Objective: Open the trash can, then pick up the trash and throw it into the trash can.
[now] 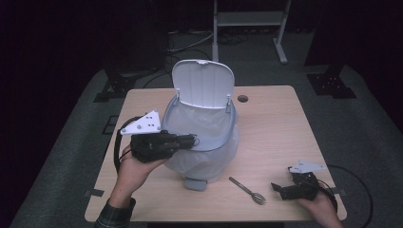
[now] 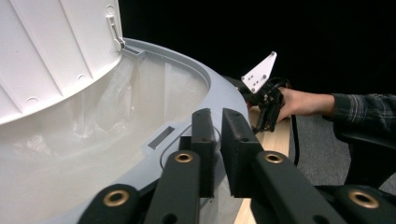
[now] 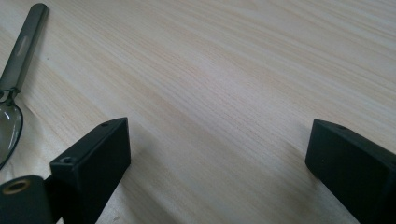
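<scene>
Left tongs (image 1: 192, 140) are nearly closed at the bin (image 1: 223, 137) rim's 9 o'clock, seemingly steadying it. Right tongs (image 1: 277, 188) are held wide above the bench (image 1: 275, 123), spoon (image 1: 247, 190) at 9 o'clock, likely targeted.

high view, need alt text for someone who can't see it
A white plastic pedal bin with its lid raised and a clear liner inside stands on a light wooden table. The left claw is at the bin's near rim; the right claw rests open near a metal utensil.

Place: looking like a lab or recording studio.
Evidence: black curtains are hanging around; stand feet (image 1: 331, 81) are sitting at 2 o'clock.
</scene>
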The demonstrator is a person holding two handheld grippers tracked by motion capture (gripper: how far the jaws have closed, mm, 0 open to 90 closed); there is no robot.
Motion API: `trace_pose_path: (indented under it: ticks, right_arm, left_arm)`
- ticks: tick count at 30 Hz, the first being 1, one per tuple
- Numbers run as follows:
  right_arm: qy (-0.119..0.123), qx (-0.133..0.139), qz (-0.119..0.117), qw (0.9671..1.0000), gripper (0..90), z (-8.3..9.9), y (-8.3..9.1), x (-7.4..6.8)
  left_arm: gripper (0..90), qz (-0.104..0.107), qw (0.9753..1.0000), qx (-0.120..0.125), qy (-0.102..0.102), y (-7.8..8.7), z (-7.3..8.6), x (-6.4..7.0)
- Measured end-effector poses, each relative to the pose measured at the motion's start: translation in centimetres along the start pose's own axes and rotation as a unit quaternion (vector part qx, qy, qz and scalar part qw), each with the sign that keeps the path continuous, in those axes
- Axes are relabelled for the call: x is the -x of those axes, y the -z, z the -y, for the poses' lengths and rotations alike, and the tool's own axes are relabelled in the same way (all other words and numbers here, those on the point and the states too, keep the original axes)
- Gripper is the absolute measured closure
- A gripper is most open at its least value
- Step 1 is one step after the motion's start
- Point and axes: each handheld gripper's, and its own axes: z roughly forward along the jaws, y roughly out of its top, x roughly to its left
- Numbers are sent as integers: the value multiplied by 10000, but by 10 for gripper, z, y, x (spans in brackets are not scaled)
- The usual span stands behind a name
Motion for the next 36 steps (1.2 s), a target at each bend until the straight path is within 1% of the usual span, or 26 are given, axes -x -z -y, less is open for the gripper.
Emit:
trace_pose_path:
  ticks: [3, 4, 8, 10, 12, 21, 24, 25, 28, 30, 33, 34, 36]
  right_arm:
    - [0, -1, 3, 10000, 57, 0, 0, 0]
    - [-4, 0, 5, 10000, 57, 0, 0, 0]
    - [-14, 0, 13, 10000, 57, 0, 0, 0]
    - [-14, 0, 13, 10000, 57, 0, 0, 0]
    - [-13, 1, 13, 10000, 57, 0, 0, 0]
    - [-13, 0, 14, 10000, 57, 0, 0, 0]
    - [-16, 0, 16, 10000, 57, 0, 0, 0]
    - [-17, 0, 17, 10000, 57, 0, 0, 0]
    - [-22, 1, 18, 10000, 57, 0, 0, 0]
    - [-22, 1, 21, 10000, 57, 0, 0, 0]
    - [-22, 2, 22, 10000, 57, 0, 0, 0]
    - [-24, 1, 22, 10000, 57, 0, 0, 0]
    - [-29, 1, 28, 10000, 57, 1, 1, 0]
  left_arm:
    - [813, -41, 10000, 22, 12, 3, 0, 0]
    - [810, -84, 10000, 41, 11, 8, 0, -1]
    - [796, -175, 9997, 132, 50, 16, 1, -1]
    - [780, -206, 9997, 139, 48, 21, 1, -2]
    - [766, -200, 9996, 176, 104, 24, 3, -2]
    - [722, -340, 9992, 127, 186, 41, 11, 0]
    - [704, -386, 9990, 120, 214, 45, 14, 1]
    - [669, -418, 9988, 87, 239, 49, 17, 1]
    - [626, -465, 9985, 78, 273, 52, 20, 2]
    - [593, -549, 9981, 54, 276, 56, 24, 1]
    - [506, -663, 9974, 26, 264, 57, 29, 2]
    - [481, -663, 9974, 26, 264, 57, 29, 2]
    - [429, -779, 9965, -14, 293, 58, 34, 1]
